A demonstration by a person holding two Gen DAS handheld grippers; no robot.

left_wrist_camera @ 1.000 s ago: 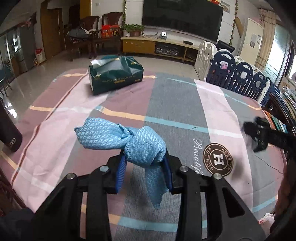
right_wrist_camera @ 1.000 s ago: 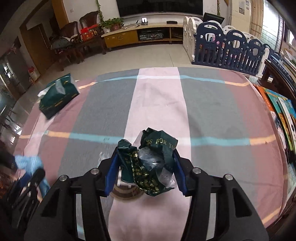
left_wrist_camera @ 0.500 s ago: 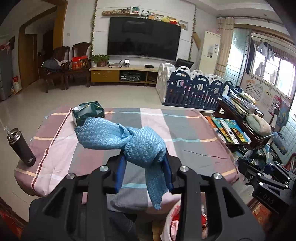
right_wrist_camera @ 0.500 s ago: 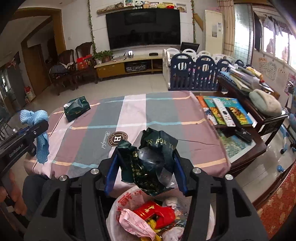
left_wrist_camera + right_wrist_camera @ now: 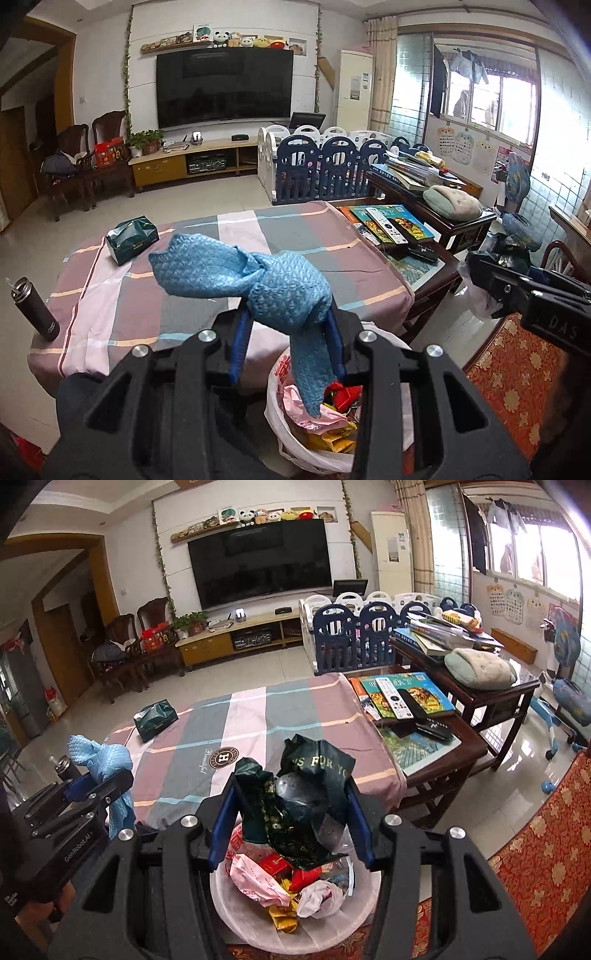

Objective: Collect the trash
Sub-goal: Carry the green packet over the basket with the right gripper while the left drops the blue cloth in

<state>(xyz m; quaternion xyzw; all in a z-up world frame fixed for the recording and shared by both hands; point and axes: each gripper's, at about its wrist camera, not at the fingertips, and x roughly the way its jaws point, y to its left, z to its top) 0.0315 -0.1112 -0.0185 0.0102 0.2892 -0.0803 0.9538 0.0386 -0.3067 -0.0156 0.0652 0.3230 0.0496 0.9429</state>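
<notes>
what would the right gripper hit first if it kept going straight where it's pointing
Probably the trash bin and its litter: the right gripper, shut on the dark green wrapper, points down over it. Depth is unclear.

You've pulled both grippers back off the striped table [image 5: 258, 716] and raised them, so your right gripper [image 5: 291, 812] with its dark green wrapper [image 5: 303, 797] and your left gripper [image 5: 288, 325] with its blue cloth [image 5: 258, 280] now hang above the lined trash bin [image 5: 236, 915].
</notes>
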